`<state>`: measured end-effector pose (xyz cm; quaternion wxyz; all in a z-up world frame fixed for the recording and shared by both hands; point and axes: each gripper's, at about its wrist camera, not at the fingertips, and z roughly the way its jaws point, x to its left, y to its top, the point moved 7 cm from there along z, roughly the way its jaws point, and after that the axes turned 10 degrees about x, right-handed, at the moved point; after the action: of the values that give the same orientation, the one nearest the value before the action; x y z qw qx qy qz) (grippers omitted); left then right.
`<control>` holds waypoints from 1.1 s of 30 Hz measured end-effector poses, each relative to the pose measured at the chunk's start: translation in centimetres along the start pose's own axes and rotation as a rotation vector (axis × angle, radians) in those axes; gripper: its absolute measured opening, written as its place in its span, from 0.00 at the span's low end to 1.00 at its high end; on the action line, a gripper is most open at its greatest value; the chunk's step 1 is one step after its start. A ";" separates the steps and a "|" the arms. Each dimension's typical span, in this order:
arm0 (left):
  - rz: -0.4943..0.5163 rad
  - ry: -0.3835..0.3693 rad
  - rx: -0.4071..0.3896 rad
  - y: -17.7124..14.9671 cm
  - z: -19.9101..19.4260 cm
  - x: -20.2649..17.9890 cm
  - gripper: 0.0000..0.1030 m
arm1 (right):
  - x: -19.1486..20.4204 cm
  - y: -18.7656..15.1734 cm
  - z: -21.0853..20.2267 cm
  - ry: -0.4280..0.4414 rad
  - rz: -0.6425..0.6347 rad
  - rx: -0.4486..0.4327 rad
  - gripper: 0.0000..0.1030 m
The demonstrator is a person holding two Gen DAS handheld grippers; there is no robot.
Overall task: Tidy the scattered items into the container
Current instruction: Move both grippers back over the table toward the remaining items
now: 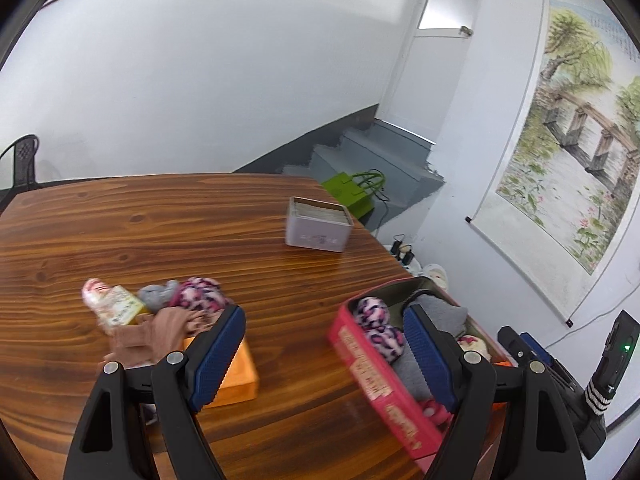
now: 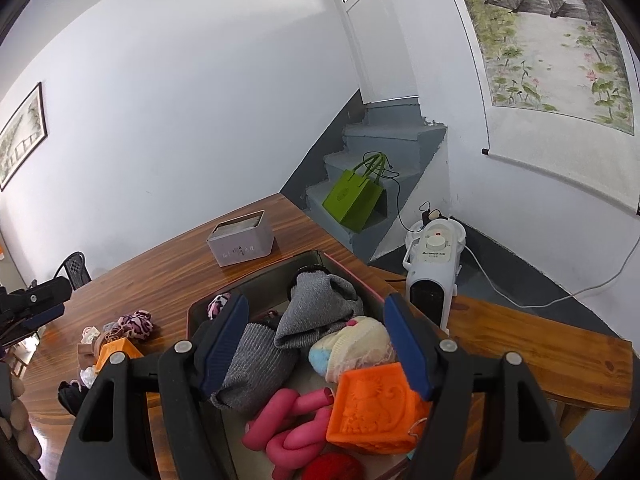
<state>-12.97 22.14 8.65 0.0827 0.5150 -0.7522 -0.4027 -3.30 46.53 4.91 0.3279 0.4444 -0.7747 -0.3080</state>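
Observation:
My left gripper (image 1: 324, 344) is open over the wooden table (image 1: 160, 220), with nothing between its fingers. Just left of it lies a loose pile: an orange block (image 1: 236, 376), beige cloth (image 1: 156, 336), a leopard scrunchie (image 1: 198, 294), a grey sock (image 1: 156, 294) and a pink packet (image 1: 100, 300). To its right is the red container (image 1: 372, 368). My right gripper (image 2: 316, 332) hangs open over the container (image 2: 260, 284), which holds grey socks (image 2: 316, 312), a cream plush (image 2: 352, 348), a pink foam curler (image 2: 296, 428) and an orange block (image 2: 376, 404) lying free under the right finger.
A grey tin (image 1: 318, 228) stands further back on the table. Beyond the table edge are a green bag (image 2: 354, 200) on the stairs, a white heater (image 2: 434, 272) and a wooden bench (image 2: 540, 352). A hand (image 2: 16, 412) shows at the lower left.

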 end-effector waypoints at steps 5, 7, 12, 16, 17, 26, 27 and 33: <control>-0.027 0.060 -0.007 -1.5 -2.4 4.3 0.81 | 0.9 -0.8 -0.1 0.000 0.011 0.009 0.72; -0.038 0.092 0.000 -2.5 -3.2 6.5 0.81 | 1.5 -1.3 -0.3 -0.006 0.005 0.004 0.72; -0.109 0.150 0.023 -4.5 -4.2 11.6 0.81 | 3.7 -2.5 -0.6 -0.004 -0.017 0.005 0.72; -0.139 0.181 0.037 -5.5 -4.5 14.3 0.81 | 6.0 -3.6 -0.6 0.018 -0.048 0.022 0.72; -0.139 0.190 0.044 -5.6 -4.4 14.8 0.81 | 6.6 -3.9 -0.6 0.022 -0.057 0.025 0.72; -0.082 0.231 0.134 -8.1 -2.7 16.4 0.81 | 11.3 -5.2 -0.6 0.070 -0.155 0.059 0.72; -0.076 0.232 0.145 -8.4 -2.4 16.5 0.81 | 11.8 -5.1 -0.5 0.085 -0.160 0.067 0.72; -0.054 0.225 0.191 -9.5 -1.1 16.6 0.81 | 14.6 -5.3 0.2 0.123 -0.201 0.088 0.72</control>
<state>-13.22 6.21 -2.07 0.1061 0.5825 -0.7588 -0.2712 -6.53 31.33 4.14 0.3223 0.5518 -0.7175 -0.2771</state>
